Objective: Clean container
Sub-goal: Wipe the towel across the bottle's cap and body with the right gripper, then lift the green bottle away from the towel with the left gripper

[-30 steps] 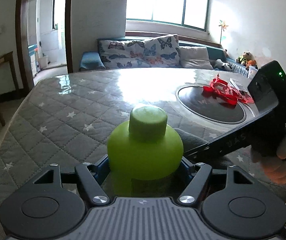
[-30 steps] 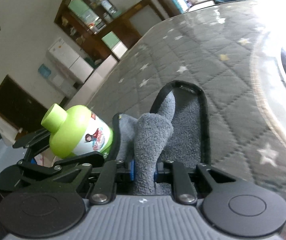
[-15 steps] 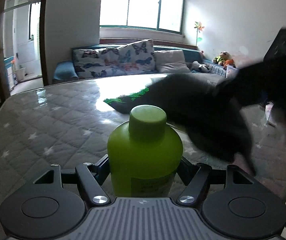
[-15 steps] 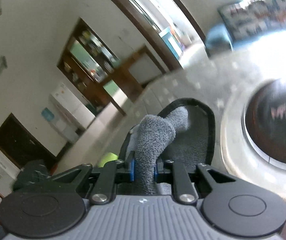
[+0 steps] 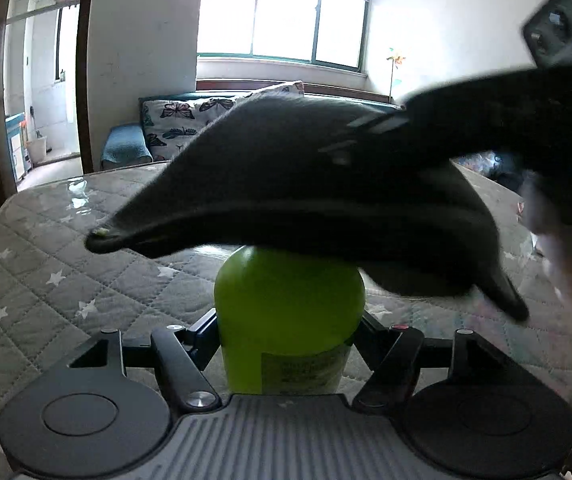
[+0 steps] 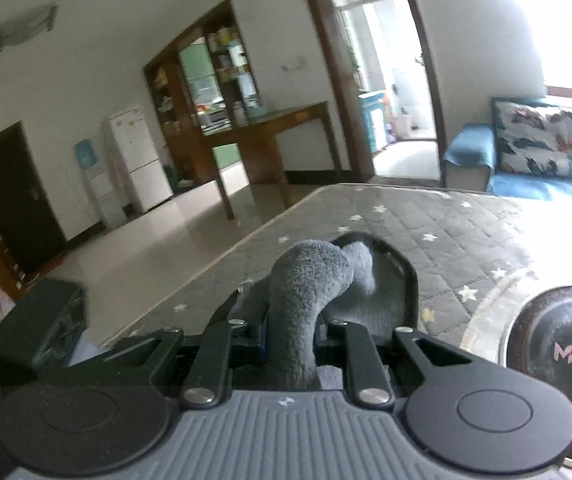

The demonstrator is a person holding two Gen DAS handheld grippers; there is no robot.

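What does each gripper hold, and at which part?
The left gripper clamps the green bottle by its body. The right gripper pinches the grey cloth at a bunched fold.

Grey quilted cover (image 5: 66,280) with white stars stretches across the bench — glossy where the window (image 5: 286,12) light hits it. Behind, a sofa with butterfly cushions (image 5: 174,116) and a blue throw (image 5: 124,146). Over by the far wall — a white fridge (image 6: 138,160), a wooden side table (image 6: 270,132), shelves (image 6: 214,76). A dark round plate (image 6: 558,336) sits at the bench's edge.
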